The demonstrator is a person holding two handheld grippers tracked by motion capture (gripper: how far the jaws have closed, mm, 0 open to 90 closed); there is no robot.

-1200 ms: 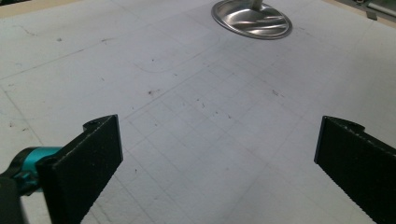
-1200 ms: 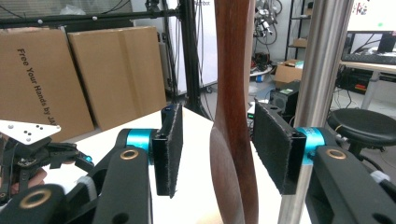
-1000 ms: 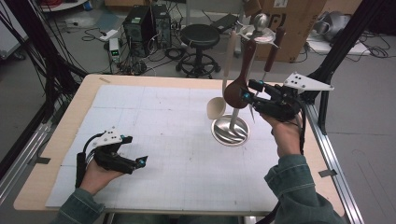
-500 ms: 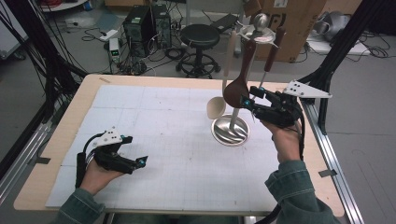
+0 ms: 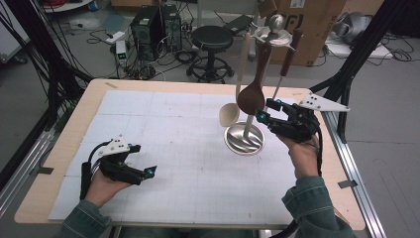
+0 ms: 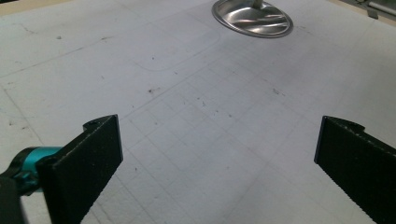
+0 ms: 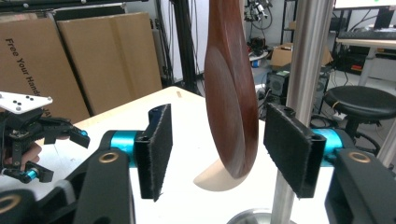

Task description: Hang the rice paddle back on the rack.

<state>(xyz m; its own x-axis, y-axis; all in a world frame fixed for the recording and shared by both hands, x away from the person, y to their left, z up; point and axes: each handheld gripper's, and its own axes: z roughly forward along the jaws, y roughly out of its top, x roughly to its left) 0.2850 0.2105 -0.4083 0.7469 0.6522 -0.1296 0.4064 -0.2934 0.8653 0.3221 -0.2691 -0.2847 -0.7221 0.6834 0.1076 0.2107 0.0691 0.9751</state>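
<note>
A dark brown wooden spoon [image 5: 250, 99] [image 7: 229, 93] hangs from the top of a metal utensil stand whose round base [image 5: 244, 139] sits right of the table's middle. My right gripper [image 5: 265, 111] [image 7: 225, 149] is level with the spoon's bowl, one pad on each side. The jaws have just been opening; the bowl is between them with a gap on both sides, so the gripper is open. A pale wooden spoon [image 5: 229, 115] hangs beside it. My left gripper [image 5: 148, 171] [image 6: 217, 163] rests on the white mat at the lower left, open wide and holding nothing.
The stand's pole [image 7: 306, 56] rises just behind the right pad. A third utensil with a dark handle [image 5: 292, 44] hangs on the stand's right. The metal base [image 6: 252, 18] lies far ahead of the left jaws. Boxes, a stool and cables stand beyond the table.
The right gripper's jaws have spread wider around the dark spoon's bowl and the hand has sunk a little. The left hand has kept still.
</note>
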